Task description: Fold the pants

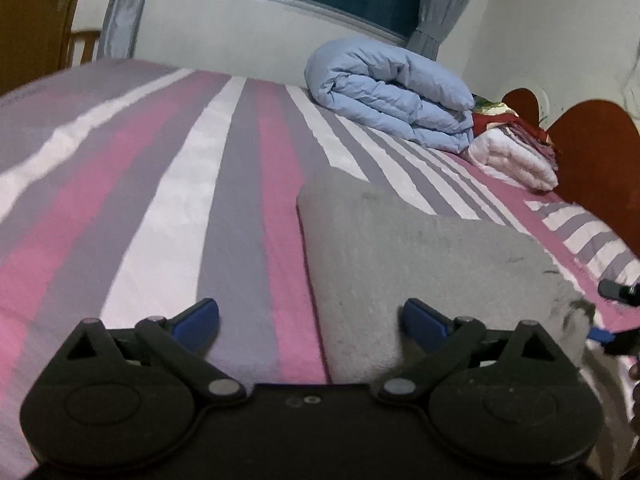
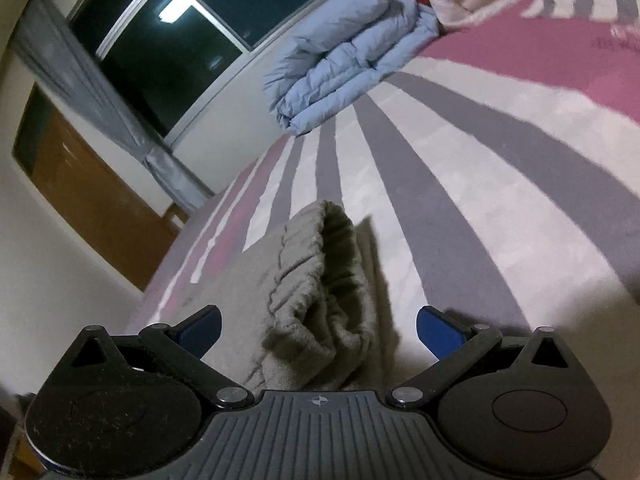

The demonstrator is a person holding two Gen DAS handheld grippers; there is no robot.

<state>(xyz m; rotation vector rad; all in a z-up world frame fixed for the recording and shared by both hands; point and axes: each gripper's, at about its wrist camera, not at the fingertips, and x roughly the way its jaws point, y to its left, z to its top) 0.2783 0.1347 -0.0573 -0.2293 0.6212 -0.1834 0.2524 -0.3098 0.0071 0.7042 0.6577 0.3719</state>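
Note:
Grey fleece pants [image 1: 420,256] lie folded on the striped bed [image 1: 168,184]. My left gripper [image 1: 312,318] is open, its blue fingertips [image 1: 202,316] spread over the pants' near left edge, holding nothing. In the right wrist view the pants' ribbed waistband [image 2: 320,280] lies between the spread jaws of my right gripper [image 2: 320,330], which is open and empty. The right gripper also shows at the right edge of the left wrist view [image 1: 618,314], beside the pants' near right corner.
A folded light-blue duvet [image 1: 392,92] and a white blanket with red cloth [image 1: 516,156] lie at the head of the bed by a dark red headboard [image 1: 592,148]. A window with grey curtains [image 1: 124,12] is behind. A wooden door [image 2: 96,208] stands at left.

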